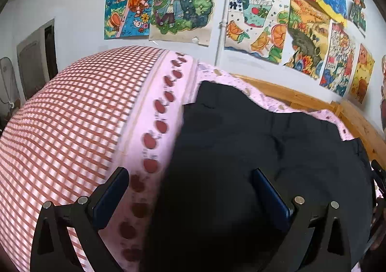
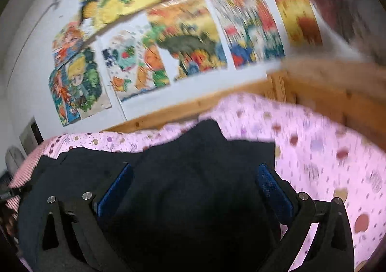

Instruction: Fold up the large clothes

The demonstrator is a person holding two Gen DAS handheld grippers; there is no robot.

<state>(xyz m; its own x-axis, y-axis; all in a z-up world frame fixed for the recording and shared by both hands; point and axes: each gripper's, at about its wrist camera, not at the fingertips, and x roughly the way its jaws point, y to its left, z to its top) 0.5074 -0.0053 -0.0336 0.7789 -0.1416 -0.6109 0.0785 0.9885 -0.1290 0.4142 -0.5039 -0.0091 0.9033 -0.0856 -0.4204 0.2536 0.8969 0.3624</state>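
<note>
A large dark navy garment (image 1: 253,141) lies spread on a pink bedspread (image 1: 154,93). My left gripper (image 1: 190,187) is open above the garment's left edge, its left finger over the pink sheet and its right finger over the dark cloth. In the right wrist view the same garment (image 2: 193,175) fills the lower middle. My right gripper (image 2: 193,185) is open above the garment's right part, with nothing between its fingers. The right view is blurred by motion.
A red-and-white checked cover (image 1: 67,122) lies on the left of the bed. A wooden bed frame (image 1: 313,100) runs along the far side, also in the right wrist view (image 2: 325,93). Children's drawings (image 1: 183,4) cover the white wall behind.
</note>
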